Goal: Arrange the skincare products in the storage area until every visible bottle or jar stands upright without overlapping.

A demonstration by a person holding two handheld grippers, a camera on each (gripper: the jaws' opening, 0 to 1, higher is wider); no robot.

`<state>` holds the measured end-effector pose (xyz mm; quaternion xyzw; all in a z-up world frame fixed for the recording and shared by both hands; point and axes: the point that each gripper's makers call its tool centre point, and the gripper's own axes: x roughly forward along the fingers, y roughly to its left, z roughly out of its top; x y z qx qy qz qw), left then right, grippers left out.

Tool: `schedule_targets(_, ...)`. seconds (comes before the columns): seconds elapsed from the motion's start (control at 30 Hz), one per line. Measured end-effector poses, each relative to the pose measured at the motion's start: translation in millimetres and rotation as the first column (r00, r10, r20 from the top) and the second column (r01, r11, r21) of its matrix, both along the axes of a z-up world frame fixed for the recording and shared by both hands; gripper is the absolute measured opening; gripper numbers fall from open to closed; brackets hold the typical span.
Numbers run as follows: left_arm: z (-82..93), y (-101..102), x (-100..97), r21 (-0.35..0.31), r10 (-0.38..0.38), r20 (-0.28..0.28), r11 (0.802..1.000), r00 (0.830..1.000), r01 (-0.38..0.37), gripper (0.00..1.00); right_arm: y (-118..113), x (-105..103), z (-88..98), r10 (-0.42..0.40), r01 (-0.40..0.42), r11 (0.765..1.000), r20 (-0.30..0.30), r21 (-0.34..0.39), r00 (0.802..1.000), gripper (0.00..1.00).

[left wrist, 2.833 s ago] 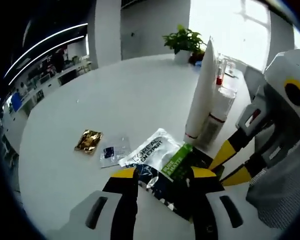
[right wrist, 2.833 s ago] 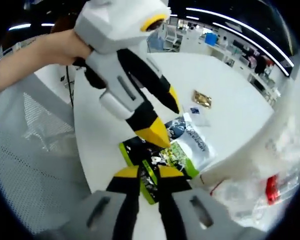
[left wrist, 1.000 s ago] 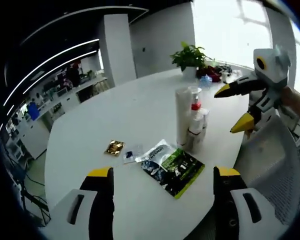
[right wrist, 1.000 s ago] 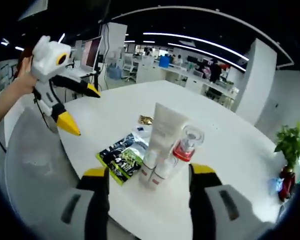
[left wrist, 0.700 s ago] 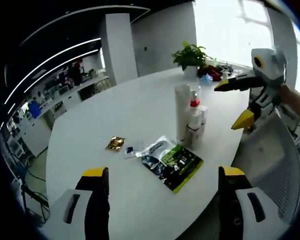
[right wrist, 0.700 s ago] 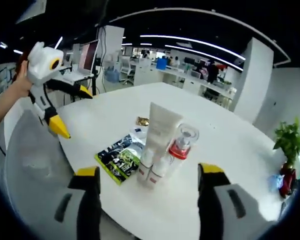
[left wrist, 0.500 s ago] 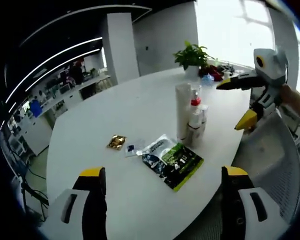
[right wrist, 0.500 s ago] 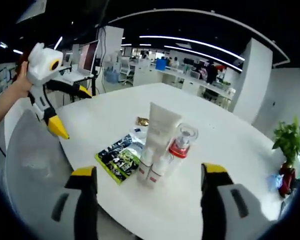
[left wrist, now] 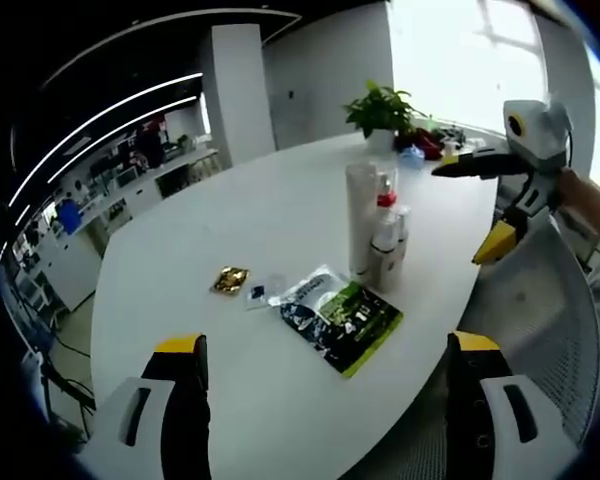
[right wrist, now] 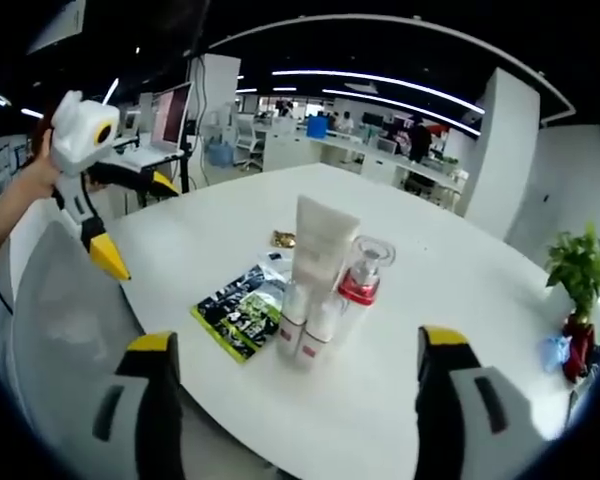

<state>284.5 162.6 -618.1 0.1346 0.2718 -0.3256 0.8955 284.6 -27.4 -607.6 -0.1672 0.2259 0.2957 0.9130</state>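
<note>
Both grippers are wide open and hold nothing. The left gripper (left wrist: pixel 325 345) and right gripper (right wrist: pixel 292 345) hang off the edge of the white tabletop (left wrist: pixel 280 210), well apart from the products.

The task's things sit grouped near the tabletop's near edge: a tall white tube (right wrist: pixel 315 245) upright on its cap, a pump bottle with a red collar (right wrist: pixel 358 280) just beside it, and two small white bottles (right wrist: pixel 305 330) in front, all upright and close together. We cannot tell whether they touch. A dark-and-green sachet (right wrist: pixel 240 310) lies flat beside them, with a clear packet (left wrist: pixel 265 290) and a gold packet (left wrist: pixel 230 279) further along, both flat.

By our judgement the bottles already meet the upright goal, so the step in hand is check and stop. To do it well, we keep both grippers clear, avoid swinging a jaw near the tall tube, which looks tippy, and hold both views so every product stays in frame. If we want a gap, we nudge a small bottle low at its base.
</note>
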Motion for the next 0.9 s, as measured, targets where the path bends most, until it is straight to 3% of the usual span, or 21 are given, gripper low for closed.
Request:
schedule_targets(0.23, 1.5, 1, 3.0, -0.013, 0.007, 0.009, 1.0, 1.0, -0.007, 0.97, 3, 3, -4.2, 0.009, -0.009, 1.0, -0.001, 0.007, 1.0, 1.0)
schedule_targets(0.67, -13.1, -6, 8.6, -0.064, -0.002, -0.04, 0.998, 0.999, -0.001, 0.97, 4, 1, -19.2, 0.004, -0.001, 0.999, -0.06, 0.053, 0.998, 1.0)
schedule_targets(0.9, -15.1, -3, 23.4, -0.051, 0.006, -0.024, 0.999, 1.0, -0.007, 0.97, 11, -4, -20.7, 0.034, -0.029, 0.996, -0.057, 0.08, 0.998, 1.0)
